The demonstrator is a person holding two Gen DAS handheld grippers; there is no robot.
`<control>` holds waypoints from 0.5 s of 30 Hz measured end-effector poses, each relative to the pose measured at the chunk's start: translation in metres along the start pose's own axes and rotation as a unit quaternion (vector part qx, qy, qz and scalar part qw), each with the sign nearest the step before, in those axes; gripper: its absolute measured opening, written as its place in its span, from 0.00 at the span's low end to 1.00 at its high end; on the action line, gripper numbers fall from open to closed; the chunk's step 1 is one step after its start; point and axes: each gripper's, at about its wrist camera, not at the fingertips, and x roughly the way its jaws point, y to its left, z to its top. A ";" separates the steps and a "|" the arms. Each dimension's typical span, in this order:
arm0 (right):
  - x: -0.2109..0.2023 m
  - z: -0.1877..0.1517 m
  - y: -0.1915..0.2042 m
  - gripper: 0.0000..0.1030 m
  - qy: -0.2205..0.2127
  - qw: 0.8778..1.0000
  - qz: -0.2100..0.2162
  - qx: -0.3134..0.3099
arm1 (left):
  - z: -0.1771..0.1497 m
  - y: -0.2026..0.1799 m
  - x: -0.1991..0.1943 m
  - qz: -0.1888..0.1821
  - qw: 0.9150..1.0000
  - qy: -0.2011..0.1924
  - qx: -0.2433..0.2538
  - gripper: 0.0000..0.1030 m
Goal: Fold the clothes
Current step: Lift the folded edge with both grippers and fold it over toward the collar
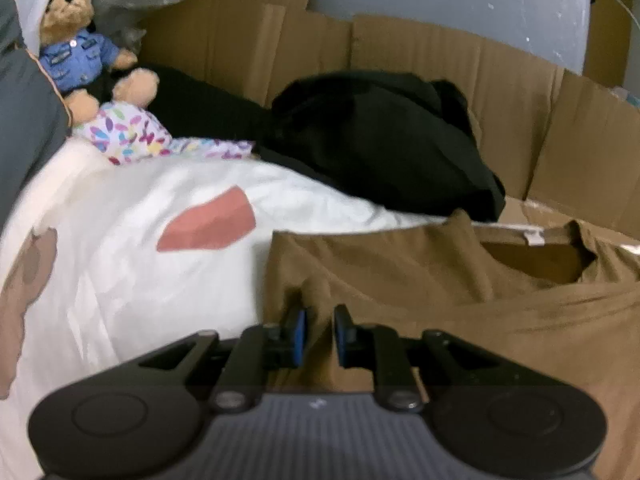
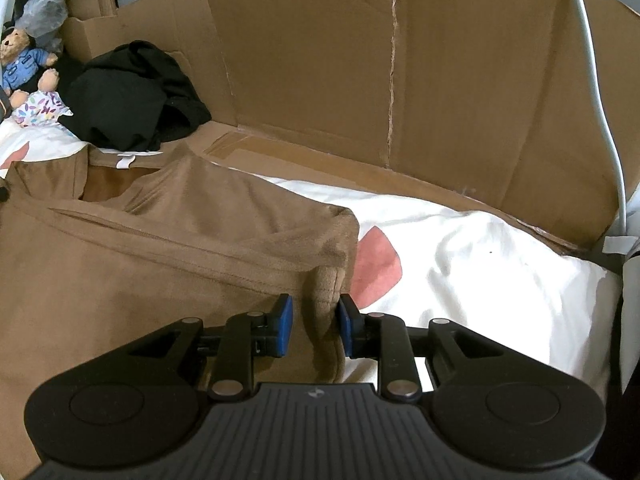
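Left gripper (image 1: 320, 334): angled down, jaws narrow, pinching a fold of the brown shirt (image 1: 460, 300)
Right gripper (image 2: 316, 330): angled down, jaws slightly apart, shirt edge between, grip unclear
Surface: white sheet (image 2: 480, 264)
Surroundings: cardboard walls (image 2: 460, 80), black clothes (image 1: 380, 136), teddy bear (image 1: 76, 36)

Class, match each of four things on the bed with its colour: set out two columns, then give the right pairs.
Things:
1. top
2. clothes heap
3. teddy's shirt
4. bed cover

Colours:
A. blue
B. white with pink patches
C. brown
D. black

Pairs: 1-C, 2-D, 3-A, 4-B
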 end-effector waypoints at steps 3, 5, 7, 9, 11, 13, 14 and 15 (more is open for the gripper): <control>-0.001 0.000 -0.006 0.08 -0.001 1.000 0.003 0.018 | -0.001 0.000 -0.002 -0.009 1.000 0.001 0.000 0.03; -0.005 0.000 -0.009 0.05 -0.003 1.000 0.006 0.026 | 0.000 0.001 -0.008 -0.006 1.000 -0.007 0.000 0.03; -0.010 0.001 -0.008 0.05 -0.009 1.000 0.003 0.022 | 0.002 0.004 -0.014 -0.003 1.000 -0.014 -0.007 0.02; -0.016 0.003 -0.007 0.05 -0.013 1.000 -0.001 0.020 | 0.006 0.009 -0.022 -0.002 1.000 -0.021 -0.019 0.02; -0.024 0.007 -0.006 0.04 -0.019 1.000 -0.004 0.021 | 0.010 0.011 -0.030 0.001 0.999 -0.032 -0.025 0.02; -0.032 0.011 -0.004 0.04 -0.026 0.999 -0.008 0.020 | 0.015 0.013 -0.038 0.004 0.999 -0.042 -0.028 0.02; -0.036 0.013 -0.004 0.04 -0.029 0.999 -0.009 0.019 | 0.018 0.013 -0.042 0.005 0.999 -0.046 -0.028 0.02; -0.040 0.015 -0.003 0.04 -0.033 0.999 -0.011 0.019 | 0.022 0.013 -0.045 0.006 0.998 -0.049 -0.029 0.02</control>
